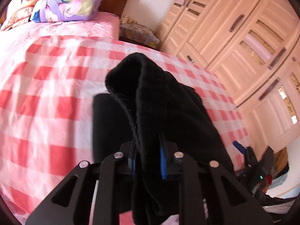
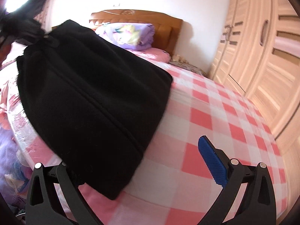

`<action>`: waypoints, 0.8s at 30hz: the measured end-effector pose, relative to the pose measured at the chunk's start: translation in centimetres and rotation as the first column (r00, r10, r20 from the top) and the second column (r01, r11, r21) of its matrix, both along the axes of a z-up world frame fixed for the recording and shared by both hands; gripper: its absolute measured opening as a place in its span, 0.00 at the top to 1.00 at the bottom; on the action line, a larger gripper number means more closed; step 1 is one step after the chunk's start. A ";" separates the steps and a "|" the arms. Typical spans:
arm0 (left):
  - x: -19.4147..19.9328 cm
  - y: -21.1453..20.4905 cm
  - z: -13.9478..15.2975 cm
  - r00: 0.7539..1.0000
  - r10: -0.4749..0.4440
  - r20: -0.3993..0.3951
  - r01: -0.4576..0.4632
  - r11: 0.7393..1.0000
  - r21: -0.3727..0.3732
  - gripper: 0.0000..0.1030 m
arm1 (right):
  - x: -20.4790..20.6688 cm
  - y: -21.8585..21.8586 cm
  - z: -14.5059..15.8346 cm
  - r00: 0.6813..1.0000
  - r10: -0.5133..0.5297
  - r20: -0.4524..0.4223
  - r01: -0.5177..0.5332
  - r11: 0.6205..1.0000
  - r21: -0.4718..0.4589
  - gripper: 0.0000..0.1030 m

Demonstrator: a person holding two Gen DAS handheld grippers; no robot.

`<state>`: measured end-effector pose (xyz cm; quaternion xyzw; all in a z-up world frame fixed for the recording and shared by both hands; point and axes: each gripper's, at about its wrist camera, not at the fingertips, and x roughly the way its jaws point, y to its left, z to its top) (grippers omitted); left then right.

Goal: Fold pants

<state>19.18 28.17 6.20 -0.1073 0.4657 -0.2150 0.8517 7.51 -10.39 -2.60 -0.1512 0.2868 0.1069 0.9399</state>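
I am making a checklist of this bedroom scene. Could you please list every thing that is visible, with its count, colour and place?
pants: one, black, partly lifted over the bed, one end in the left gripper
checked sheet: one, pink and white, covers the bed
pillow: one, purple floral, at the headboard
headboard: one, brown wood, far end of the bed
wardrobe: one, pale wood, right of the bed
left gripper: one, black with blue pads, shut on the pants
right gripper: one, black with blue pads, open, at the pants' near edge
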 end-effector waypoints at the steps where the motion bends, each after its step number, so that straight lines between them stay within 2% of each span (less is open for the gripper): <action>1: 0.7 0.3 -0.5 1.000 0.002 -0.028 -0.002 1.000 0.004 0.82 | 0.1 0.5 -0.3 1.000 0.010 -0.005 -0.010 1.000 -0.014 0.04; 4: 2.1 1.2 -5.1 0.989 0.076 -0.124 -0.068 0.996 0.064 0.81 | 0.8 0.8 -1.5 0.998 0.027 -0.060 -0.029 0.999 -0.022 0.04; 5: 1.9 2.1 -6.5 0.988 0.094 -0.125 -0.095 0.996 0.000 0.79 | 0.8 0.6 -1.6 0.997 0.036 -0.066 -0.036 0.999 -0.008 0.04; 7: 1.2 3.5 -6.9 0.986 0.117 -0.119 -0.129 0.987 -0.100 0.78 | 0.7 0.1 -1.4 0.994 0.060 -0.087 -0.058 0.998 0.023 0.04; 10: 0.3 3.6 -6.6 0.987 0.134 -0.084 -0.142 0.986 -0.090 0.75 | 0.2 -1.0 -0.3 0.988 0.109 -0.113 -0.100 0.992 0.079 0.04; 11: 0.0 3.7 -6.3 0.986 0.148 -0.075 -0.154 0.984 -0.085 0.62 | -0.4 -1.5 0.4 0.980 0.163 -0.117 -0.149 0.982 0.120 0.04; 12: -0.3 3.8 -5.7 0.984 0.169 -0.062 -0.173 0.983 -0.063 0.40 | -0.9 -2.0 0.9 0.970 0.213 -0.118 -0.192 0.967 0.166 0.04; 13: -0.8 3.8 -5.1 0.981 0.189 -0.044 -0.190 0.981 -0.030 0.30 | -1.2 -2.4 1.3 0.963 0.243 -0.114 -0.217 0.955 0.202 0.04; 14: -1.6 3.7 -3.9 0.975 0.221 -0.008 -0.221 0.975 0.025 0.17 | -1.6 -3.2 2.0 0.952 0.291 -0.097 -0.255 0.926 0.276 0.04; 15: -2.5 3.7 -2.8 0.963 0.267 0.034 -0.270 0.959 0.090 0.08 | -1.8 -3.7 2.6 0.945 0.317 -0.087 -0.273 0.904 0.330 0.04; 16: -3.5 3.9 -1.4 0.940 0.329 0.088 -0.339 0.927 0.158 0.05 | -1.6 -4.2 3.2 0.936 0.343 -0.081 -0.286 0.874 0.393 0.04; 17: -4.3 4.1 -0.5 0.917 0.380 0.121 -0.397 0.898 0.190 0.05 | -1.5 -4.4 3.6 0.929 0.361 -0.076 -0.295 0.852 0.432 0.04; 18: -5.6 4.2 0.9 0.876 0.452 0.168 -0.480 0.852 0.208 0.05 | -1.1 -4.5 4.2 0.922 0.383 -0.065 -0.307 0.821 0.482 0.04; 19: -6.4 3.8 1.6 0.868 0.458 0.191 -0.490 0.853 0.181 0.05 | -0.6 -4.3 4.5 0.922 0.382 -0.061 -0.305 0.815 0.492 0.04; 20: -7.5 2.6 2.6 0.893 0.398 0.211 -0.425 0.899 0.105 0.05 | 0.0 -3.7 4.7 0.929 0.365 -0.067 -0.292 0.829 0.477 0.04; 21: -8.2 0.8 3.1 0.926 0.311 0.215 -0.328 0.944 0.047 0.05 | 0.8 -2.7 4.8 0.940 0.333 -0.080 -0.267 0.859 0.438 0.04; 22: -9.0 -1.7 3.4 0.950 0.211 0.228 -0.218 0.976 0.008 0.05 | 1.6 -1.8 4.7 0.950 0.300 -0.087 -0.243 0.884 0.399 0.04; 24: -9.5 -5.8 2.7 0.970 0.088 0.226 -0.090 0.996 -0.001 0.04 | 2.8 -0.4 4.0 0.962 0.248 -0.114 -0.194 0.915 0.354 0.04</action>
